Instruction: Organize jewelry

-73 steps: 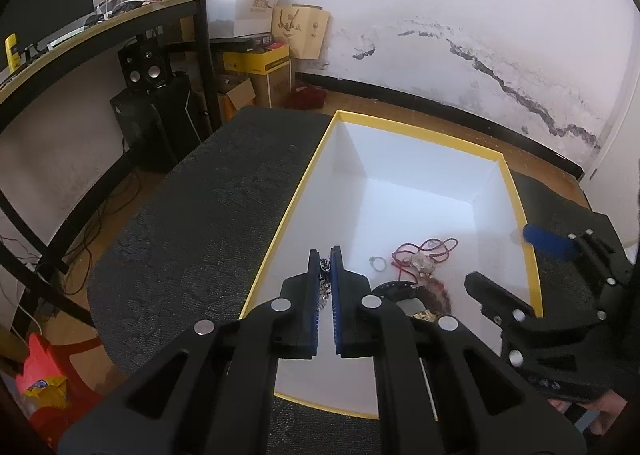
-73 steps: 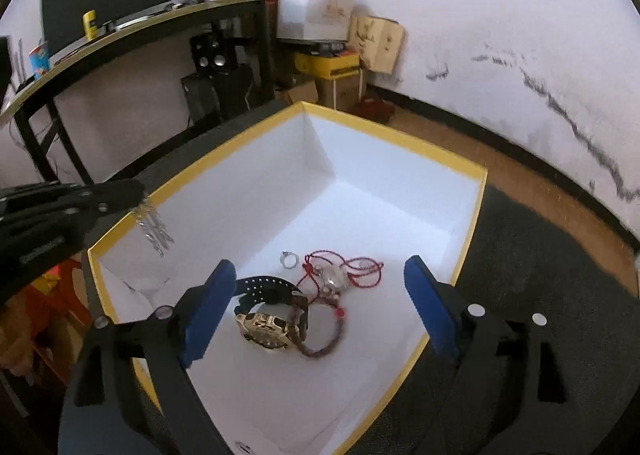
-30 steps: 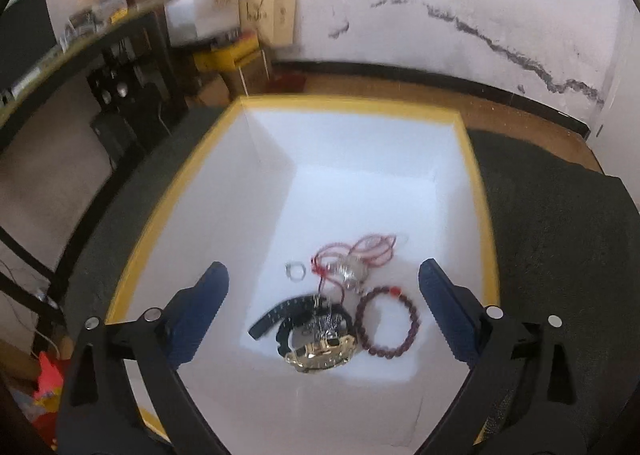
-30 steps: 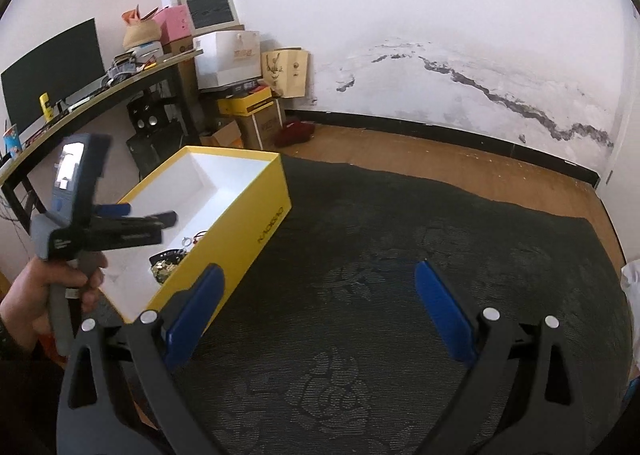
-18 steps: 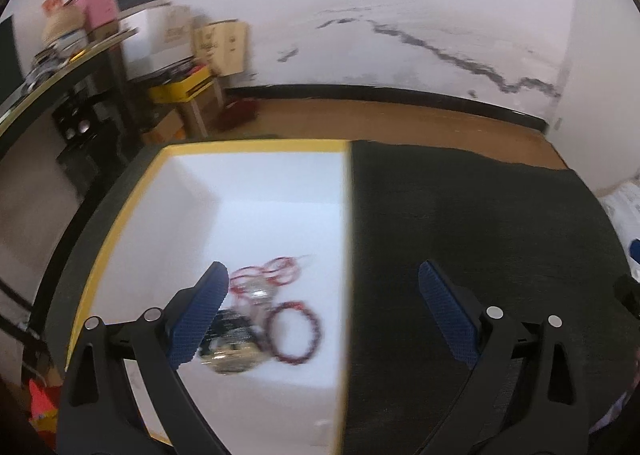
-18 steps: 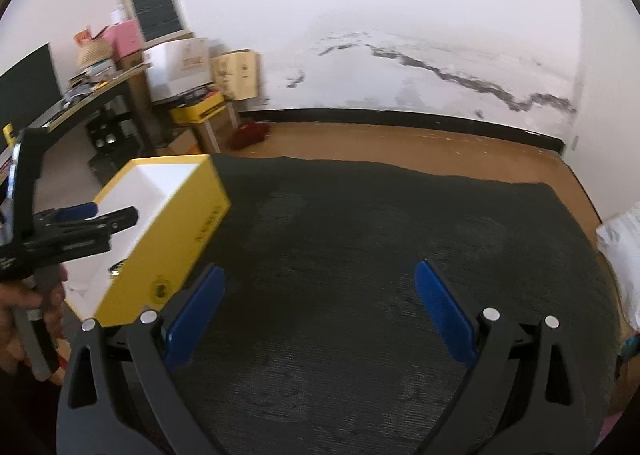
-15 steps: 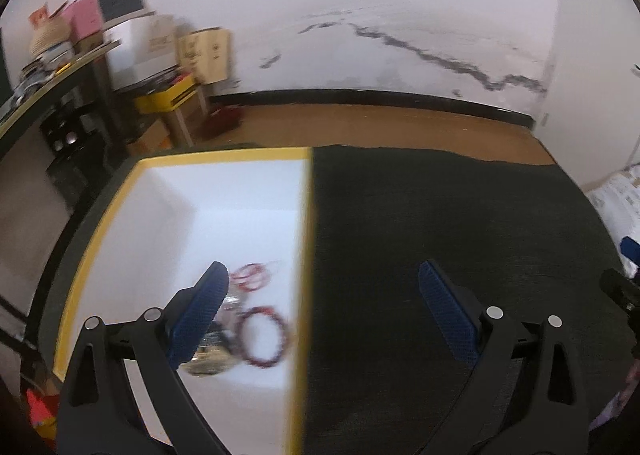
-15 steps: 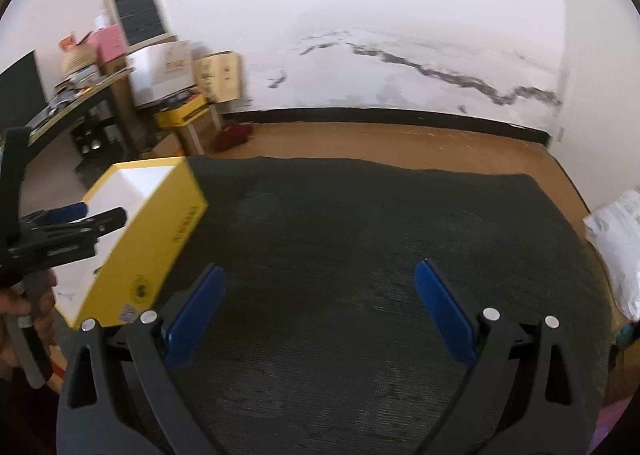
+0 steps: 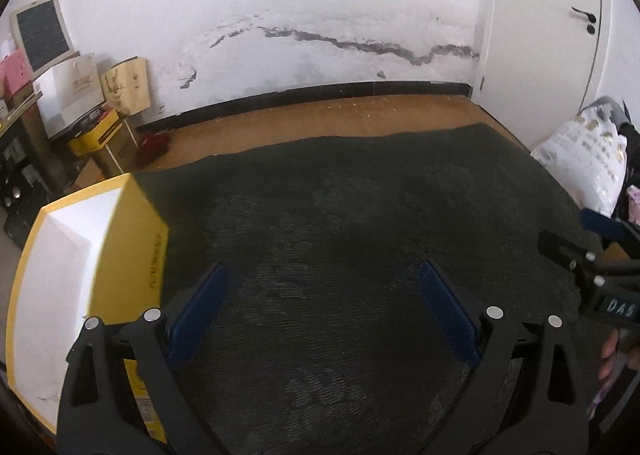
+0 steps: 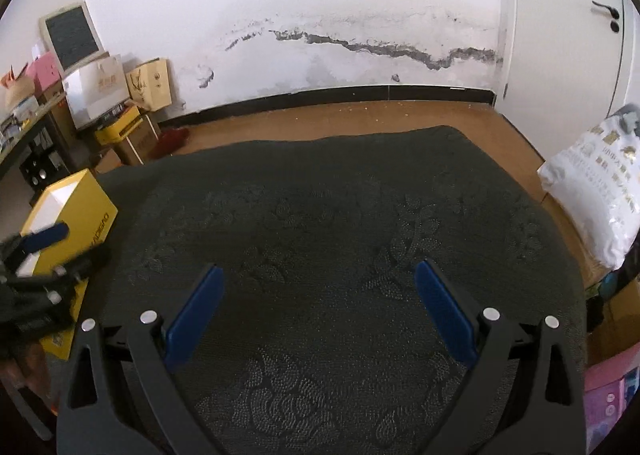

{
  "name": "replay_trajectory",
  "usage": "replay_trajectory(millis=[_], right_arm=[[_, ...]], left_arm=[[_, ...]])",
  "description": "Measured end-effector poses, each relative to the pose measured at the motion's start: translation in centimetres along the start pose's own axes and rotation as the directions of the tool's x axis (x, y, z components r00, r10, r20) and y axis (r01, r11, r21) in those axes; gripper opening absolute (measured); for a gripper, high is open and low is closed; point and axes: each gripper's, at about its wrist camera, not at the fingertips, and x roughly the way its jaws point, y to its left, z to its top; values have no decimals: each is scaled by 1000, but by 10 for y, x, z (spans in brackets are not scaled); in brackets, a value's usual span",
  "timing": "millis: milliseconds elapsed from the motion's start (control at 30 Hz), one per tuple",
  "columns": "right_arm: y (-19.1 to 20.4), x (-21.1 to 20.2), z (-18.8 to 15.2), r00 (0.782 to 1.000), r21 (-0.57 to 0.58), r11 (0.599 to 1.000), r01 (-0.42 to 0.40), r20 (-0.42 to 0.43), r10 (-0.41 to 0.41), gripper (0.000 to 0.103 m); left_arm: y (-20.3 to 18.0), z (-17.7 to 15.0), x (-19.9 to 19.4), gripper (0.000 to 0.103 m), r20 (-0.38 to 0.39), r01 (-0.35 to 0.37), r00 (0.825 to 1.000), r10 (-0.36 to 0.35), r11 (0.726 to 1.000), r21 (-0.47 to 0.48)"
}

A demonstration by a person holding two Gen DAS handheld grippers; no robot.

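Jewelry itself we cannot see in either view. The yellow box (image 9: 132, 255) with the white inside sits at the left edge of the dark patterned mat (image 9: 360, 215). In the left wrist view the box's near corner is cut off by the frame and partly covered by the left gripper's arm. We see only the white inner walls and the far corner; the floor of the box is out of sight. Its long axis runs from near-left toward the far wall, and the printed yellow side faces the mat. The print is too blurred to read. Left gripper (image 9: 322, 313) is spread wide, blue pads well apart, nothing between them, over bare mat just right of the box. At the right edge we see the right gripper (image 9: 588, 239) side-on, with a hand (image 9: 618, 351) below it, mostly cut off. A white printed bag (image 9: 584, 163) lies past the mat's right edge.

In the right wrist view the box (image 10: 86, 215) is smaller, at far left, with only its far end and yellow side showing; the left gripper (image 10: 60, 251) crosses in front of it, blurred, its two fingers apart. Right gripper (image 10: 318, 309) is also spread wide, empty, over the middle of the mat (image 10: 340, 215). Far wall (image 10: 320, 35) shows a cracked, stained band. Cartons (image 10: 120, 91) are stacked at left.
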Motion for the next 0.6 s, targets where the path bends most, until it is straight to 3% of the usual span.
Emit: replay_trajectory(millis=[300,600], right_arm=[[-2,23,3,999,-20,999,-26,-33,26,93],[5,25,1,999,-33,999,-34,-41,33,93]], left_arm=[[-5,-2,31,93,-52,-8,999,7,999,-33],[-7,-2,37,93,-68,7,998,-8,1000,-19]])
